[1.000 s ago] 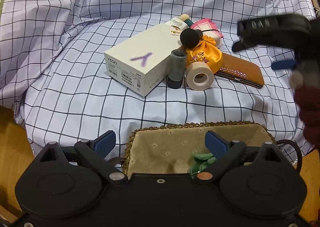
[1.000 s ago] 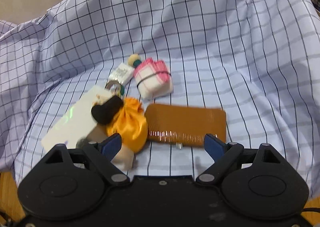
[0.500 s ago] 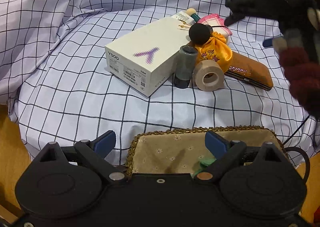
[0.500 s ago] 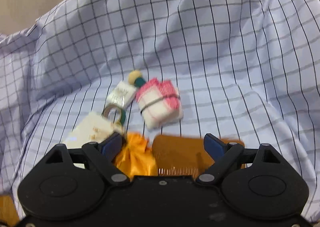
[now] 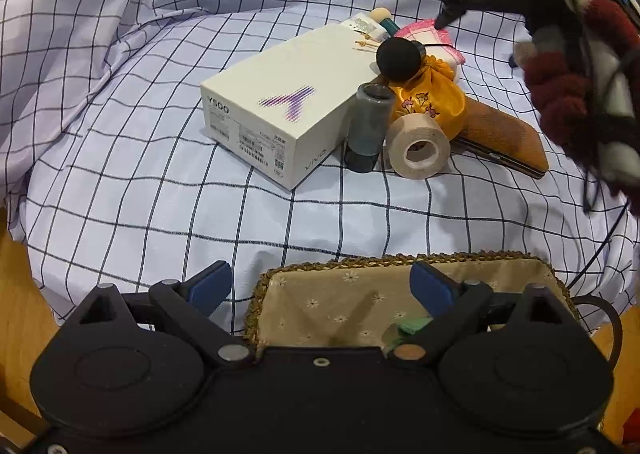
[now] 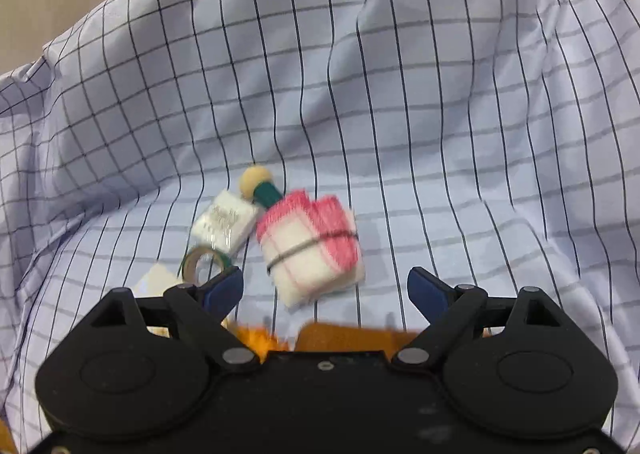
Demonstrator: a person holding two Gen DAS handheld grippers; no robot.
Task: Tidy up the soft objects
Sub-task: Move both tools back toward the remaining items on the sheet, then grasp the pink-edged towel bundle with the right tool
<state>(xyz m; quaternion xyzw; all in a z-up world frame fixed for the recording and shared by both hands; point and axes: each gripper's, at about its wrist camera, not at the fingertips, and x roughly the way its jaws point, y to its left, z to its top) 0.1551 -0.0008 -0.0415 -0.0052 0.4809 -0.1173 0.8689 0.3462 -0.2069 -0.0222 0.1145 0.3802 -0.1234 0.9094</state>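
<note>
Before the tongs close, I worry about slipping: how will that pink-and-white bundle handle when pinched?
The folded pink-and-white cloth bundle looks soft, so it will probably compress rather than slip. The dark band around it should keep it from unfolding. It seems light and unlikely to roll.

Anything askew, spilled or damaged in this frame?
Nothing spilled or broken. The items sit in one jumbled cluster: the grey tube leans on the white box, the tape roll stands on edge, the orange pouch lies over the brown case. The folded pink-edged cloth lies apart.
</note>
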